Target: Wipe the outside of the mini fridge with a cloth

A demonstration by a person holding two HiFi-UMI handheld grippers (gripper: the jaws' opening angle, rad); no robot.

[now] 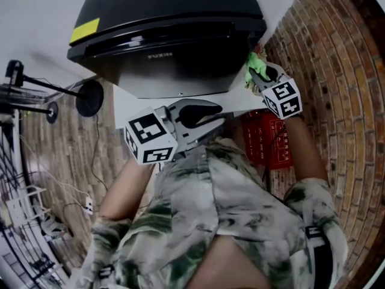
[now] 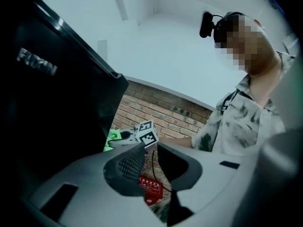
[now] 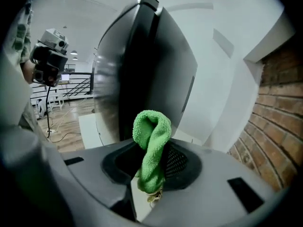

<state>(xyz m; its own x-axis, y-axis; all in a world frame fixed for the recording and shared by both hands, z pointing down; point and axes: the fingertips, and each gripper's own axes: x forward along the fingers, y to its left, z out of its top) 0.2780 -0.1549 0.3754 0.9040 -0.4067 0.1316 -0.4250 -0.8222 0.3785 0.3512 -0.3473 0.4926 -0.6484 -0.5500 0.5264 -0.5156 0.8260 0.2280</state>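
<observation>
Beside mini fridge (image 1: 174, 17) marked perhaps FUXIN, right gripper (image 3: 154, 162) pinching green cloth (image 3: 151, 134), left gripper (image 2: 150, 154) jaws apart

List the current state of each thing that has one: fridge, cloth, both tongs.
mini fridge: upright, door shut.
green cloth: bunched, clamped in the right tongs.
right tongs: shut on the cloth, beside the fridge's side.
left tongs: slightly open, nothing between them.
</observation>
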